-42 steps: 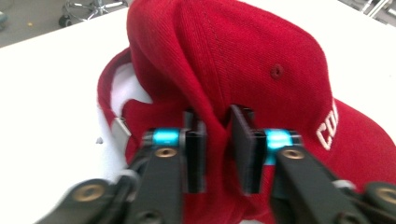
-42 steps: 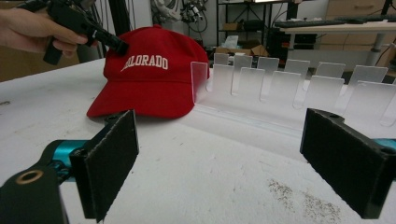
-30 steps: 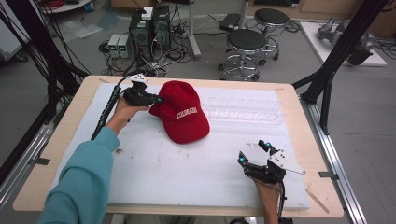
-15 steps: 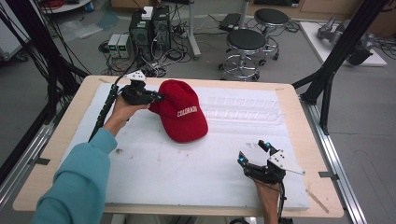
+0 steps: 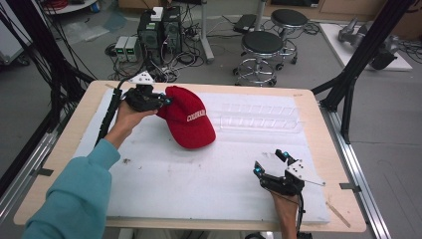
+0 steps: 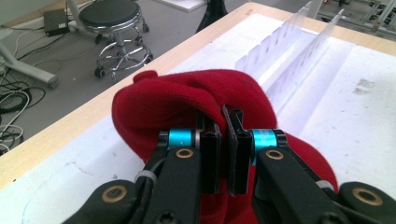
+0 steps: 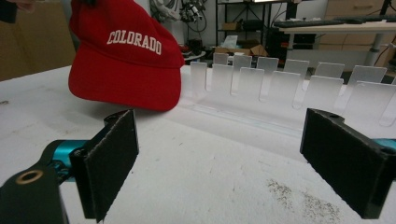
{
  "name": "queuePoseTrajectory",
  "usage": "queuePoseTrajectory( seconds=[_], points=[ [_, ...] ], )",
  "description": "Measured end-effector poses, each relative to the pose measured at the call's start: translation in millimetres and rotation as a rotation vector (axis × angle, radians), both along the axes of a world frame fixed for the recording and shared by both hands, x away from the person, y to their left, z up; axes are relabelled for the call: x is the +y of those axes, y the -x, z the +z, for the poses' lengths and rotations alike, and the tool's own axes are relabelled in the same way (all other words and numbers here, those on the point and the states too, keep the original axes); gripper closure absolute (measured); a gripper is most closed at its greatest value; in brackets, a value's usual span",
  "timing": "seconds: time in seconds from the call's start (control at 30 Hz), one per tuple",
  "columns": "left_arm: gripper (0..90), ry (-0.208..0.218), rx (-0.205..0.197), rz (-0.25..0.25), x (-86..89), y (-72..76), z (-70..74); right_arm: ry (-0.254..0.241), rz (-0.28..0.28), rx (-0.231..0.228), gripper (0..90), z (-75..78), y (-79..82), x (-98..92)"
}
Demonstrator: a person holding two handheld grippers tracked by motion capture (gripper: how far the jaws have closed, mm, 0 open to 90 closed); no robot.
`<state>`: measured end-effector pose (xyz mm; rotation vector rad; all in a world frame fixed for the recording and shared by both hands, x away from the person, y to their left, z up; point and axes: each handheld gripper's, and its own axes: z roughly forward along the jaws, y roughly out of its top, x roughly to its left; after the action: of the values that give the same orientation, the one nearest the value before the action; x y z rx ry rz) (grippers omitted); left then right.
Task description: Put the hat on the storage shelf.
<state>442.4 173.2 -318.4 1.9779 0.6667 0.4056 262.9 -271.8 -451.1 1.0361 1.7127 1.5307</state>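
A red baseball cap (image 5: 189,119) with white COLORADO lettering (image 7: 134,41) sits on the white mat, brim toward the front. My left gripper (image 5: 161,101) is shut on the cap's back edge (image 6: 187,98), pinching the red fabric between its jaws (image 6: 226,154), and that back edge is lifted a little. My right gripper (image 5: 270,162) hovers open near the table's front right, with nothing between its pads (image 7: 112,158); the cap lies well beyond it to the left.
A clear plastic rack (image 5: 259,117) with upright dividers (image 7: 280,84) lies on the mat just right of the cap. The white mat (image 5: 199,174) covers the wooden table (image 5: 74,129). Stools (image 5: 261,47) and cabled equipment stand on the floor behind.
The left gripper has drawn the cap's back edge slightly up and left. The right gripper has stayed in place.
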Motion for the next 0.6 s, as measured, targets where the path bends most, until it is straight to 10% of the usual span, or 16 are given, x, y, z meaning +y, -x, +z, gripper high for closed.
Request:
queuePoseTrajectory(
  seconds=[0.6],
  points=[
    [85.9, 0.041, -0.022, -0.004, -13.1, 44.7, 8.4, 0.011, 0.081, 0.057, 10.4, 22.3, -7.3, 12.9]
  ],
)
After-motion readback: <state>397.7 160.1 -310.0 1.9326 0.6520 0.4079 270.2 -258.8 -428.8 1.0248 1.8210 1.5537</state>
